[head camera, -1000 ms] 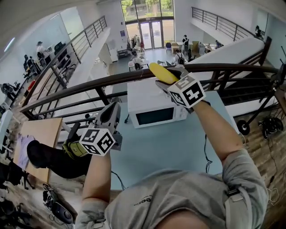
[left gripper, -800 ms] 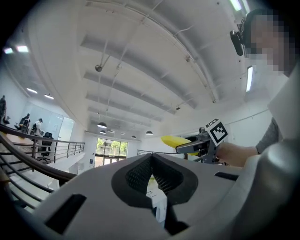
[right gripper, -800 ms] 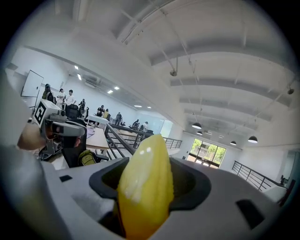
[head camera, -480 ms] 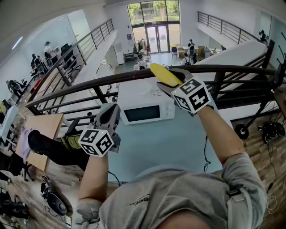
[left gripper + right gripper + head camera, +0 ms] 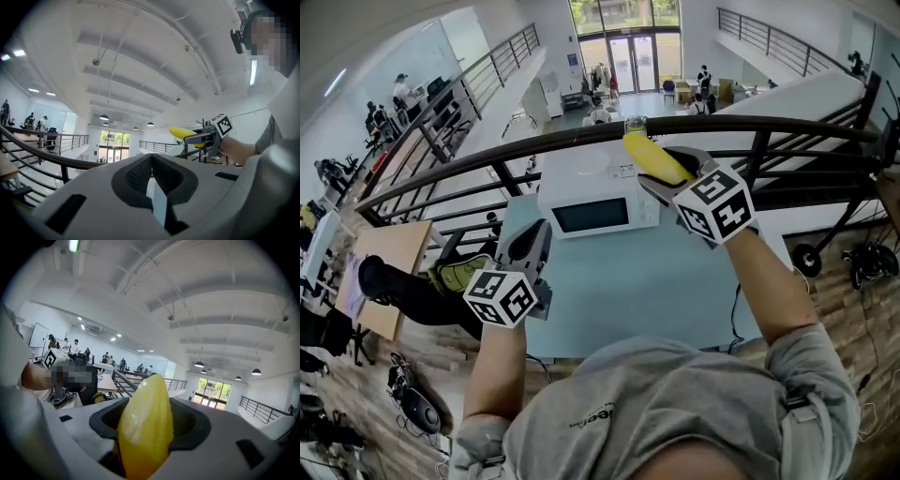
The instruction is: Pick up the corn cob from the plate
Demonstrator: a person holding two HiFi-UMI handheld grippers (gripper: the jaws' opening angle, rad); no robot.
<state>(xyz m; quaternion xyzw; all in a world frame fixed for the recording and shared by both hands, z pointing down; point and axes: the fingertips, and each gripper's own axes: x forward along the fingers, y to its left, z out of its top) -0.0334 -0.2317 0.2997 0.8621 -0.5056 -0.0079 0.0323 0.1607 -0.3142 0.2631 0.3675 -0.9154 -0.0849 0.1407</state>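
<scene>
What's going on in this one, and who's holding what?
A person is working with a gripper in each hand, standing at a light blue table with a white microwave on it, beside a dark railing. The right gripper is clamped on a yellow corn cob, held up in the air over the microwave's right side. The left gripper is shut with nothing in it, out to the left of the table. No plate shows in any view.

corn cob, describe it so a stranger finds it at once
Find the white microwave on the pale blue table by the dark railing. By its right end, the right tongs clamp the corn cob: tapered and bright yellow among white and grey.
</scene>
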